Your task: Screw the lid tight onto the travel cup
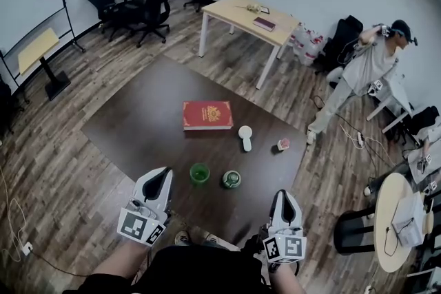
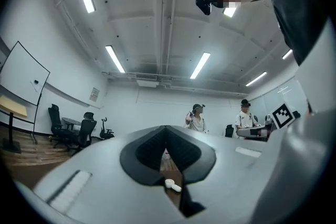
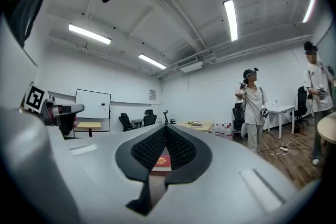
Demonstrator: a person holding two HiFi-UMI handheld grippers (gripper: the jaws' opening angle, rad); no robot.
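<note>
On the dark table point(image 1: 138, 127) stands a translucent green travel cup point(image 1: 199, 173), open at the top. Just right of it sits a round green and white lid point(image 1: 231, 180). My left gripper point(image 1: 163, 174) is shut and empty, a little left of the cup and nearer to me. My right gripper point(image 1: 282, 195) is also shut and empty, right of the lid and nearer to me. In the left gripper view the jaws point(image 2: 166, 136) are closed, and a white item point(image 2: 171, 184) shows through the slit. In the right gripper view the closed jaws point(image 3: 166, 132) frame a red book point(image 3: 162, 162).
The red book point(image 1: 207, 115) lies at the table's far side, with a white handled item point(image 1: 245, 137) and a small pink thing point(image 1: 283, 144) to its right. A wooden table point(image 1: 248, 18), office chairs point(image 1: 148, 7) and a person point(image 1: 365, 72) stand beyond.
</note>
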